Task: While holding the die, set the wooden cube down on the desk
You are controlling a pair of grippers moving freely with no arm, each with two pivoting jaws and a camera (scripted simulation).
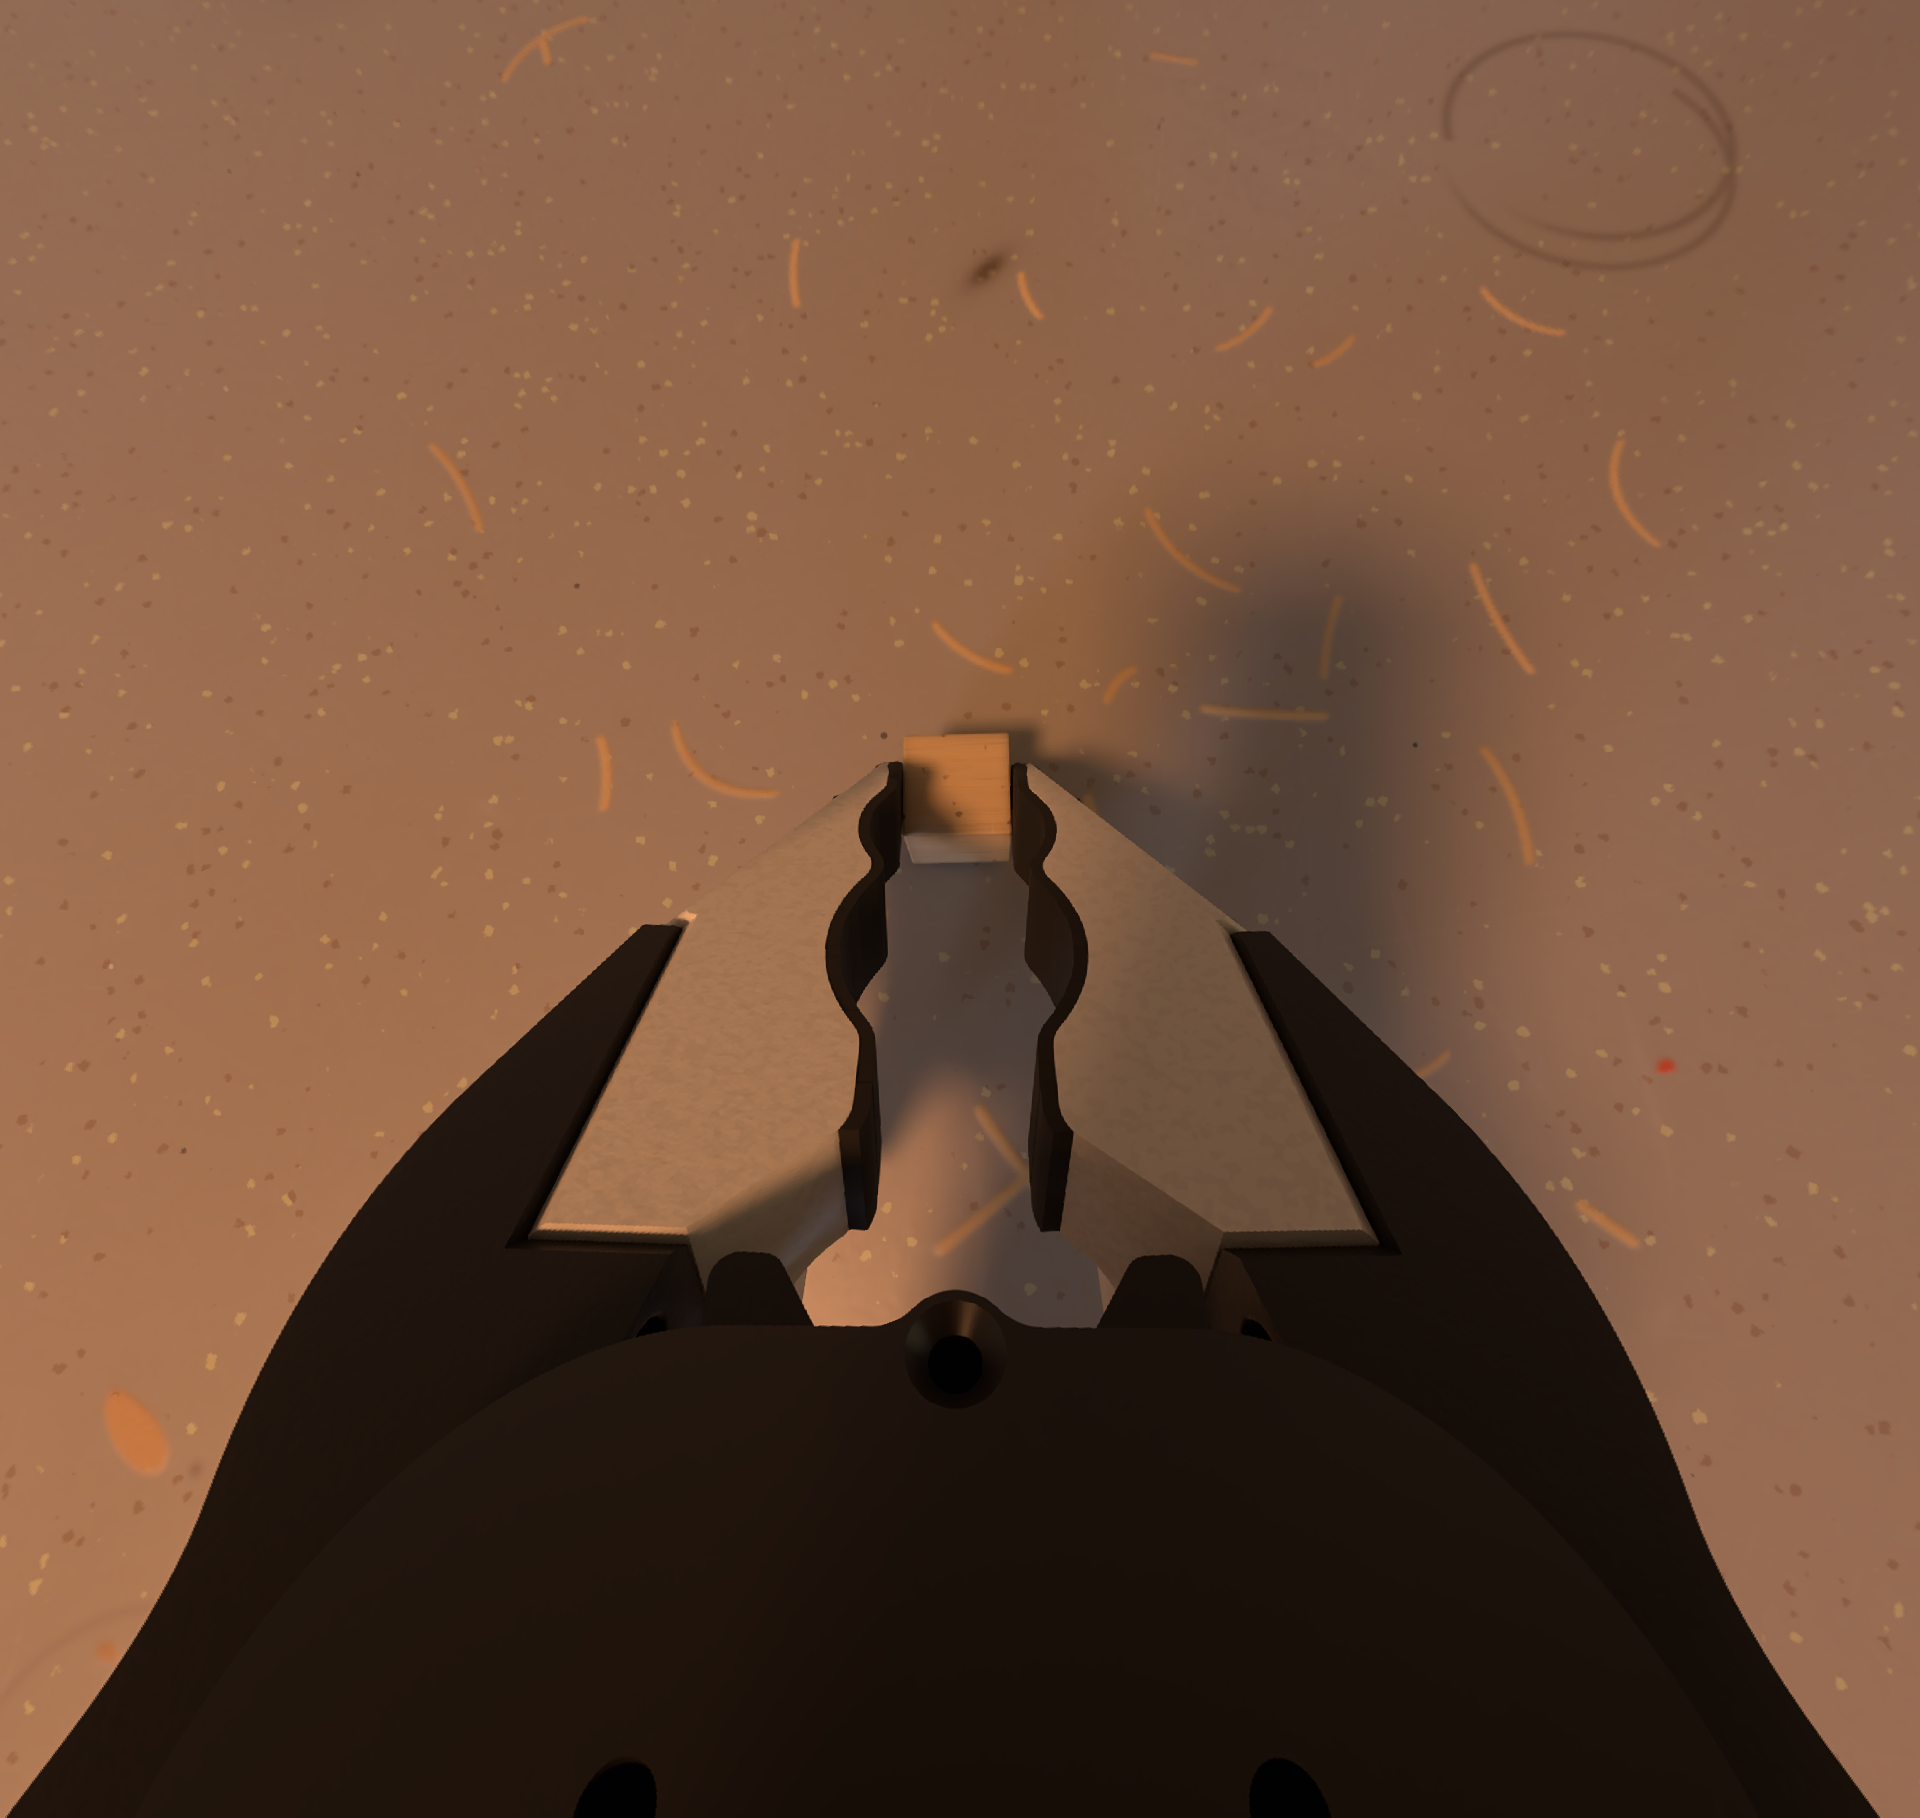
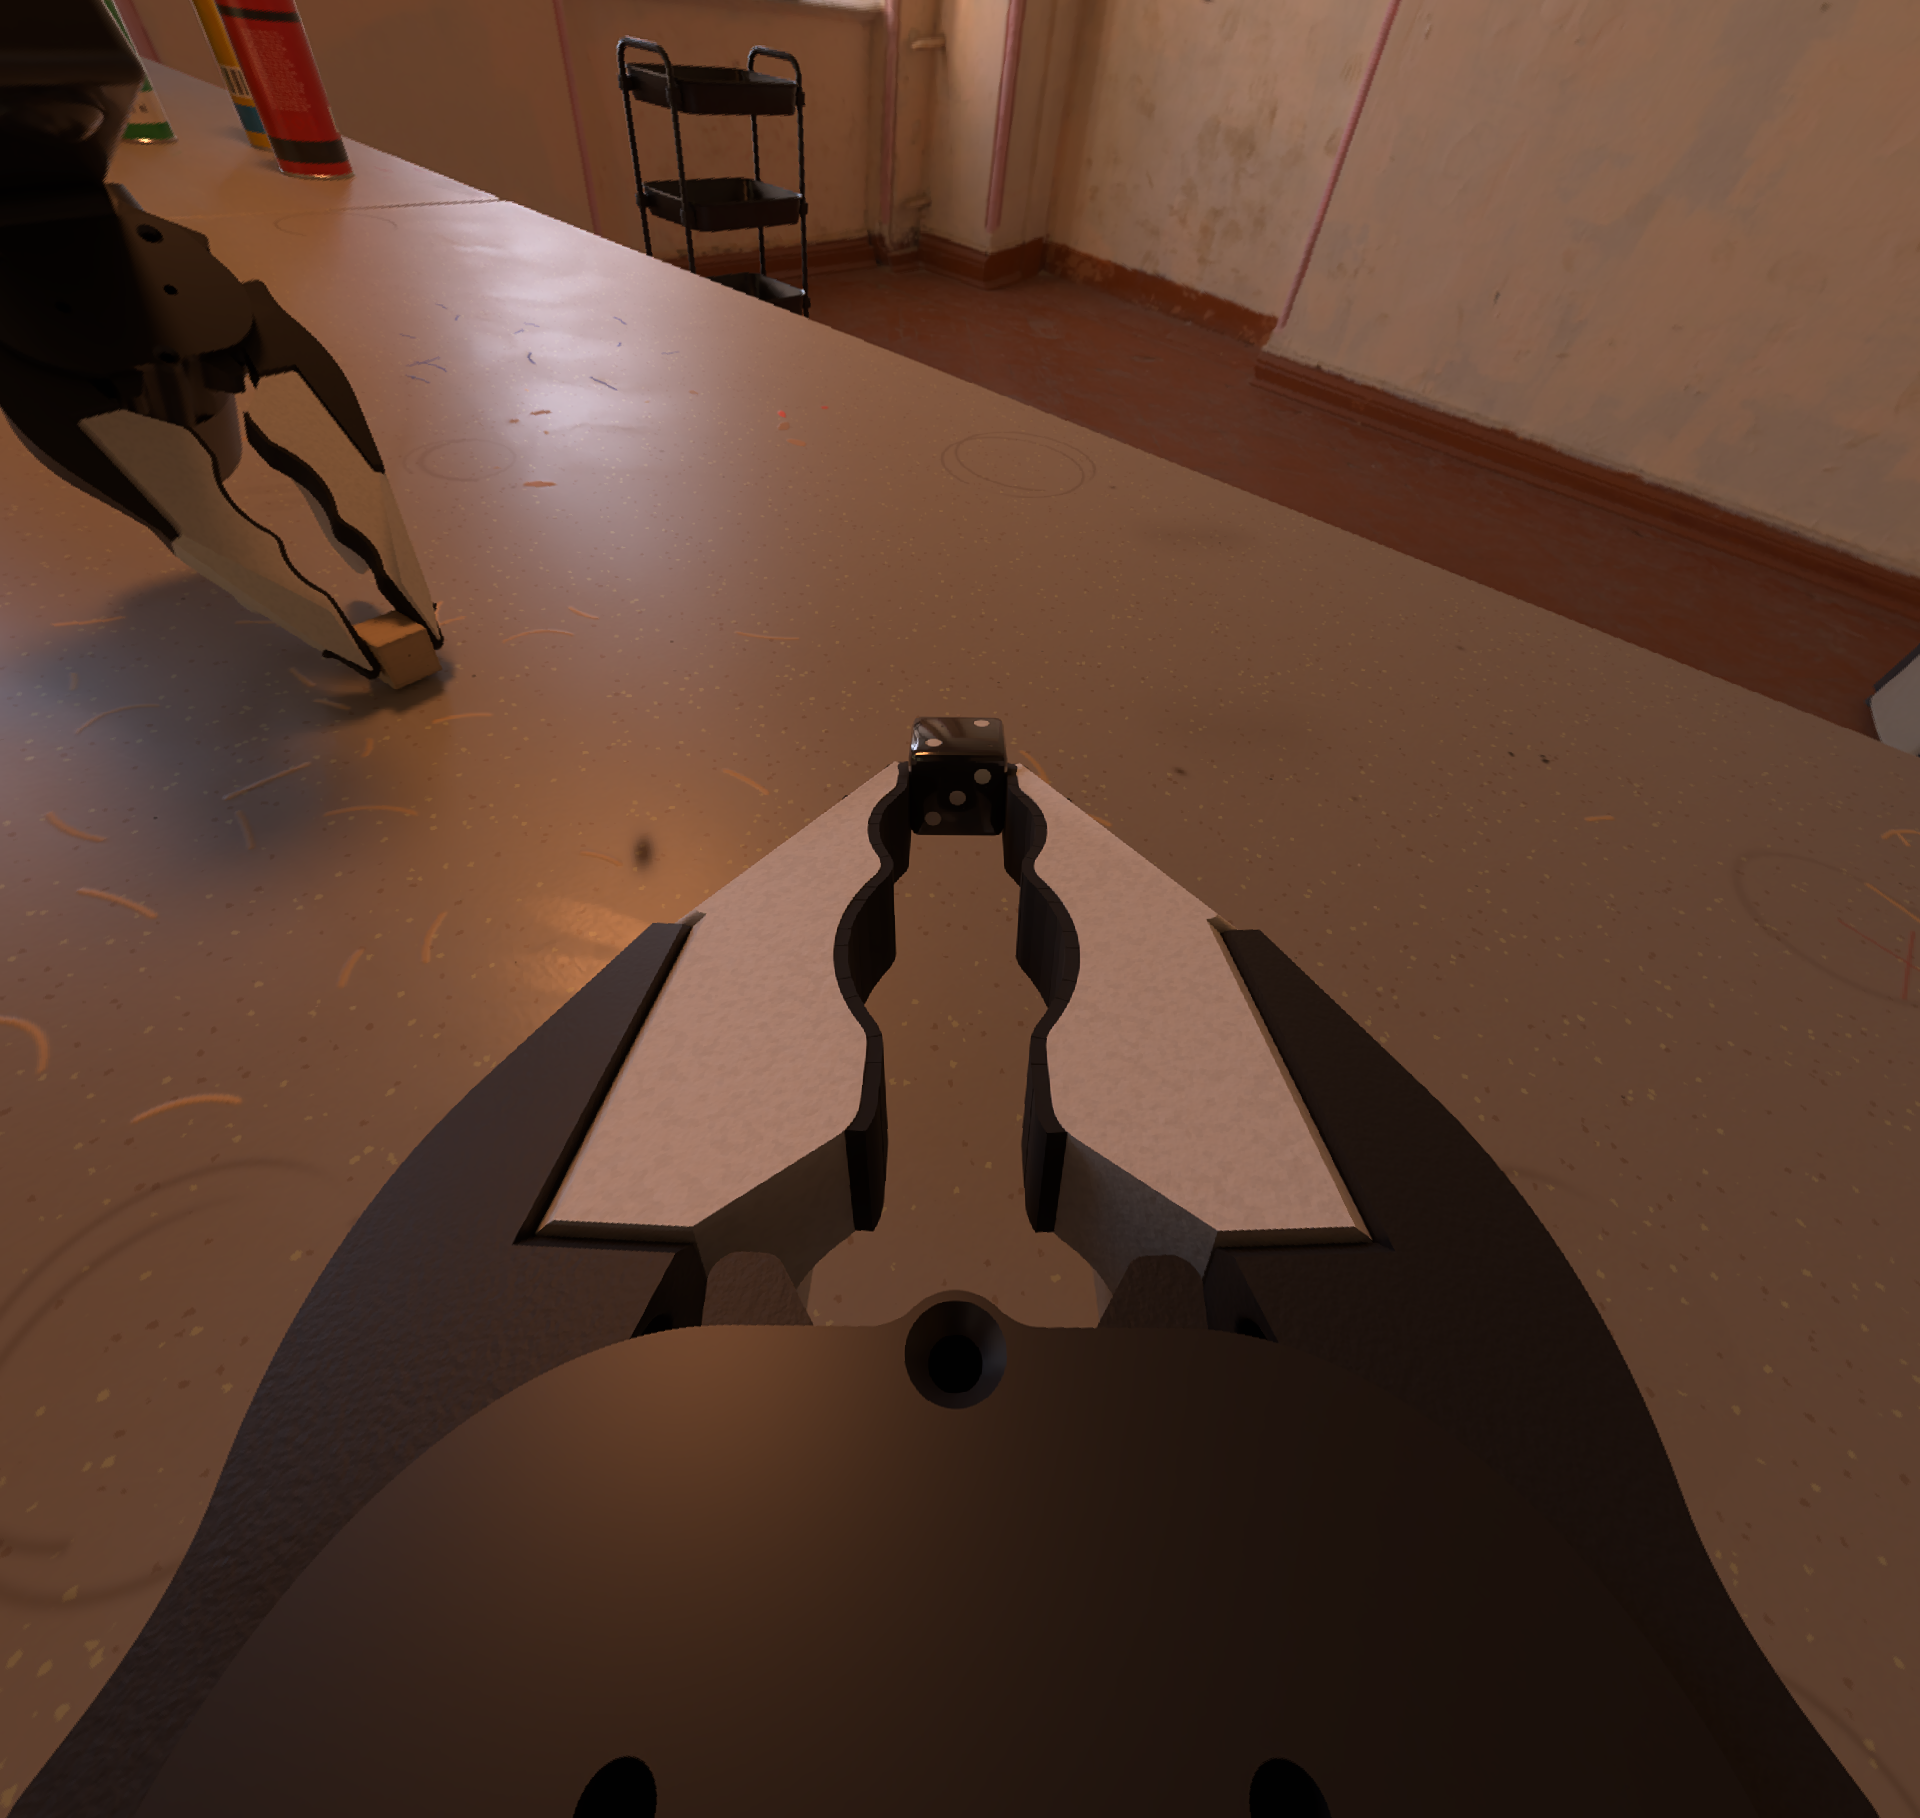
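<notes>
Wooden cube (image 1: 957, 783) touches the table (image 1: 416, 418), pinched by the left claw (image 1: 957, 800).
Right claw (image 2: 957, 798) pinches a black die (image 2: 957, 776); labelled spray cans (image 2: 275, 75) stand far off.

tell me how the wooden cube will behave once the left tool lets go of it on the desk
The wooden cube has flat faces, so it should stay put, not roll. It looks solid, probably stiff and light. It already seems to touch the desk between the left tool tips, so any drop is slight.
</notes>
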